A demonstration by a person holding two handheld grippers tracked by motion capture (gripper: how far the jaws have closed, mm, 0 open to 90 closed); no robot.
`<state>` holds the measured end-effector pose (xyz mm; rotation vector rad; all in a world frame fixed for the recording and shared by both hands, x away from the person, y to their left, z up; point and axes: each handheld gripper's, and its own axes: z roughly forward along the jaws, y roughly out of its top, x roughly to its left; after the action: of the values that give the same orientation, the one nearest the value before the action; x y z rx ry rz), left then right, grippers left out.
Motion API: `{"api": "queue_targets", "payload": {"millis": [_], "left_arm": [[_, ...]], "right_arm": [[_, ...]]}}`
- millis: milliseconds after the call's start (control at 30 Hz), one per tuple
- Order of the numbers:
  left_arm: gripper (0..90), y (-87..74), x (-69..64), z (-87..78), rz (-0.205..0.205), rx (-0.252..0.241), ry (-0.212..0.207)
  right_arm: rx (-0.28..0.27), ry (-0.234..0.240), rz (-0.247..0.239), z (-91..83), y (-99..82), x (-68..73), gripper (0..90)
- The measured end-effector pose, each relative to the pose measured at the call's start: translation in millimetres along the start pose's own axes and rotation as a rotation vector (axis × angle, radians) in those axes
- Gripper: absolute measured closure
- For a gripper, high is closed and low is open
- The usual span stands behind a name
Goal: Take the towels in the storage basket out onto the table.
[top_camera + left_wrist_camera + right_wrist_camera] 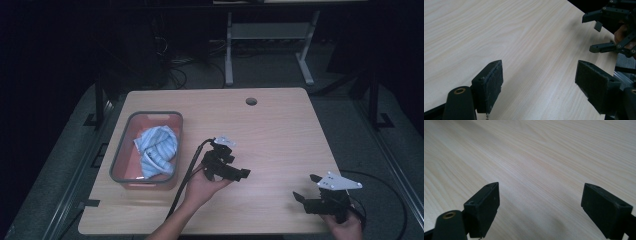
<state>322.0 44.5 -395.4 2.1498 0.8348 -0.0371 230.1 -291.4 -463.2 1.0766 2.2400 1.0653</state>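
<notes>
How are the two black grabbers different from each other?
The left gripper is near the middle of the table, close to the bin with the striped cloth; the right gripper is by the table's near right corner. The left gripper points to the right, the right gripper points to the left. Both are black, open and hold nothing.
</notes>
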Motion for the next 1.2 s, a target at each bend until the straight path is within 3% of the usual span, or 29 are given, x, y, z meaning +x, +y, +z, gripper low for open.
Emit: {"api": "queue_targets", "payload": {"millis": [300, 633, 767, 1200], "left_arm": [[22.0, 13.4, 8.1, -6.6, -0.016, 0.01, -0.003], [22.0, 27.5, 17.8, -19.9, -0.021, 0.01, 0.022], [22.0, 30.4, 25.4, -26.1, -0.054, 0.019, 0.019], [22.1, 41.5, 38.9, -56.5, -0.038, 0.041, 0.114]], "right_arm": [[-0.002, -0.002, 0.023, -3.2, -1.7, 0.0, 14.6], [-0.013, -0.002, 0.018, -4.1, -2.2, -2.1, 14.6], [-0.014, -0.001, 0.018, -4.3, -2.2, -2.2, 14.7], [-0.015, -0.001, 0.018, -4.6, -2.0, -1.9, 14.6]]}}
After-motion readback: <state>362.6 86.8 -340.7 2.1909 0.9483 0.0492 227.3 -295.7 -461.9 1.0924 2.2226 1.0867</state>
